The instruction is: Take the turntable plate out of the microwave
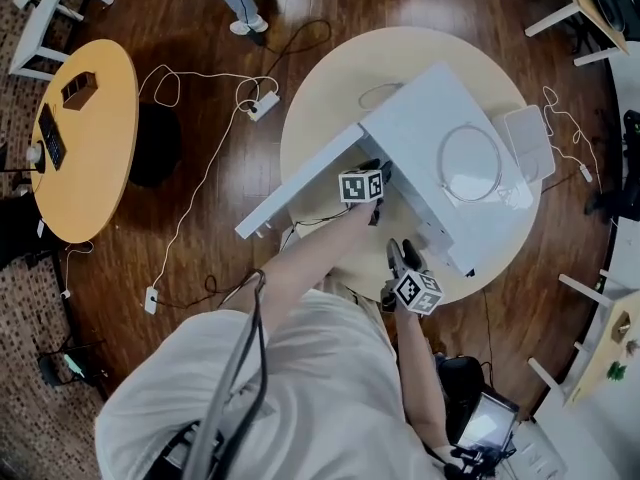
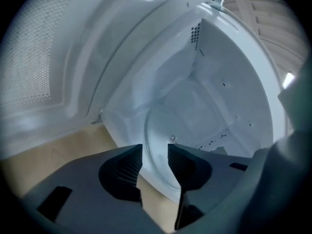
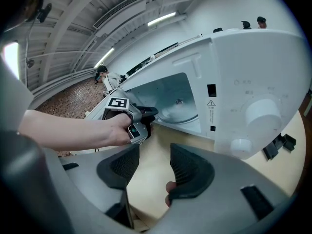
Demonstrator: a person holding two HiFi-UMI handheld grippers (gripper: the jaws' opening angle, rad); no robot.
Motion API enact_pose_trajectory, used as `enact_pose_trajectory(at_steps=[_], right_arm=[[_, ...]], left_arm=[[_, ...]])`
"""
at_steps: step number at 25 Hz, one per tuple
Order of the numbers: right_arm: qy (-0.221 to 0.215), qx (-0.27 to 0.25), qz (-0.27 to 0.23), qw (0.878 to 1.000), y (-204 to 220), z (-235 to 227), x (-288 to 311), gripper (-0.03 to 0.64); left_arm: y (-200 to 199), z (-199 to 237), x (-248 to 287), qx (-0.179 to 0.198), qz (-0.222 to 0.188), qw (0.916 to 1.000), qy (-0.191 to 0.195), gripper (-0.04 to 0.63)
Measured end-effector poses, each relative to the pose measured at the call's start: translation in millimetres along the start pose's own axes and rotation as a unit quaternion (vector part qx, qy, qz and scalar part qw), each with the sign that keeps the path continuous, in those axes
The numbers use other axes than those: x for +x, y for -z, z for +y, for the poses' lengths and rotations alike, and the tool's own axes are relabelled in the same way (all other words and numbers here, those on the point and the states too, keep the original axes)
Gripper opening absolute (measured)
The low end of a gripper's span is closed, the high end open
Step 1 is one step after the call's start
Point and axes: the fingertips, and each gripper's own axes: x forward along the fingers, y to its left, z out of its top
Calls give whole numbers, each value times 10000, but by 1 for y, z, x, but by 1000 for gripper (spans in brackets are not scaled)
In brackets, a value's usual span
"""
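The white microwave stands on a round beige table with its door swung open to the left. The clear glass turntable plate lies on the cavity floor, and it also shows in the right gripper view. My left gripper is at the cavity mouth, open, with the plate's front rim showing in the gap between its pads; they do not press on it. My right gripper hangs open and empty over the table in front of the microwave.
A clear round ring or disc lies on the microwave's top. The control panel with two knobs is right of the cavity. A white flat pad lies on the table behind. An orange table and floor cables are to the left.
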Motion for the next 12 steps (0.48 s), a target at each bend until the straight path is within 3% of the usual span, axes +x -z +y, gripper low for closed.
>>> enact_pose_trajectory(at_steps=[2, 12], right_arm=[[28, 37, 2, 10000, 2, -3, -2, 207], [149, 189, 5, 9997, 7, -19, -7, 207]], left_arm=[[-2, -1, 4, 172, 56, 9998, -83, 177], [-7, -9, 22, 190, 227, 9995, -71, 179]])
